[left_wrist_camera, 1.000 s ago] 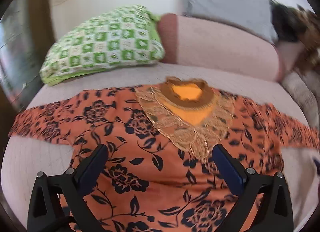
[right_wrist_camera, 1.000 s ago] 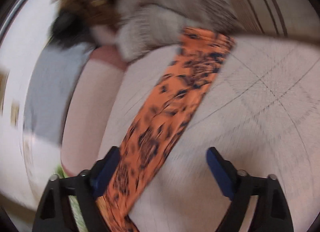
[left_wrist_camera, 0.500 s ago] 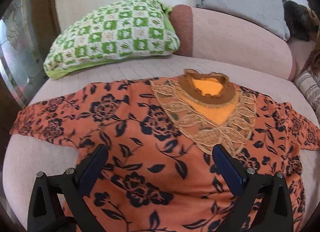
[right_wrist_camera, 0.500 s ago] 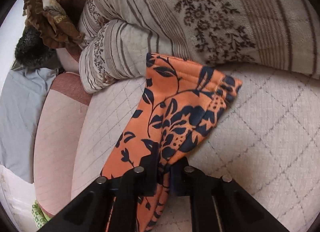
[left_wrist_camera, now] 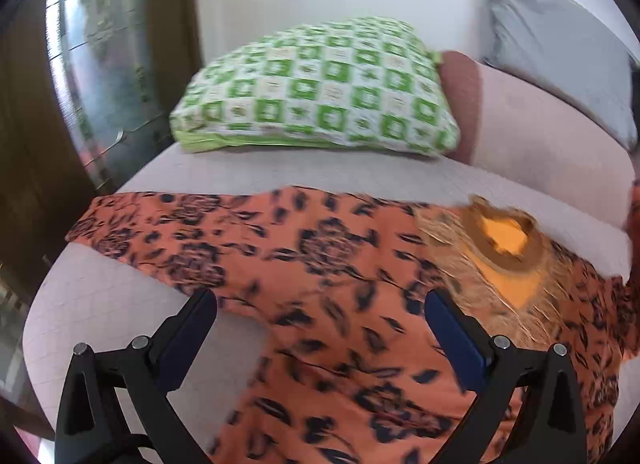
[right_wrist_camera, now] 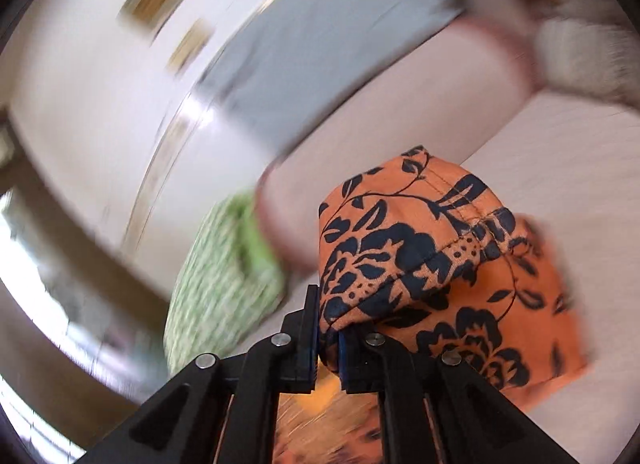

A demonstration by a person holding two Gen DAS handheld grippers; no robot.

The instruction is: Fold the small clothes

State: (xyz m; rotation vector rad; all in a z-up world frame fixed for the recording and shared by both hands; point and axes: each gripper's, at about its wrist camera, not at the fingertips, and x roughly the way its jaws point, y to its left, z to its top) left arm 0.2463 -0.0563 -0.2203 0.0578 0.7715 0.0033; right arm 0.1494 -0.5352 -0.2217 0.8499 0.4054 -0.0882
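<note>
An orange top (left_wrist_camera: 340, 284) with dark blue flowers and a gold lace collar (left_wrist_camera: 504, 240) lies spread flat on a pale quilted bed. Its left sleeve (left_wrist_camera: 160, 224) stretches out to the left. My left gripper (left_wrist_camera: 320, 328) is open and empty, hovering over the top's left armpit area. My right gripper (right_wrist_camera: 328, 340) is shut on the right sleeve (right_wrist_camera: 400, 244) of the top and holds it lifted, the cuff folded over above the body of the top. The right wrist view is blurred by motion.
A green and white checked pillow (left_wrist_camera: 320, 84) lies at the head of the bed, with a pink bolster (left_wrist_camera: 540, 128) and a grey pillow (left_wrist_camera: 560, 52) to its right. A window and a dark wooden frame (left_wrist_camera: 24, 144) stand at the left bed edge.
My right gripper has lifted the gripped right sleeve and swung it left toward the top's body. My left gripper has shifted left, toward the left sleeve.
</note>
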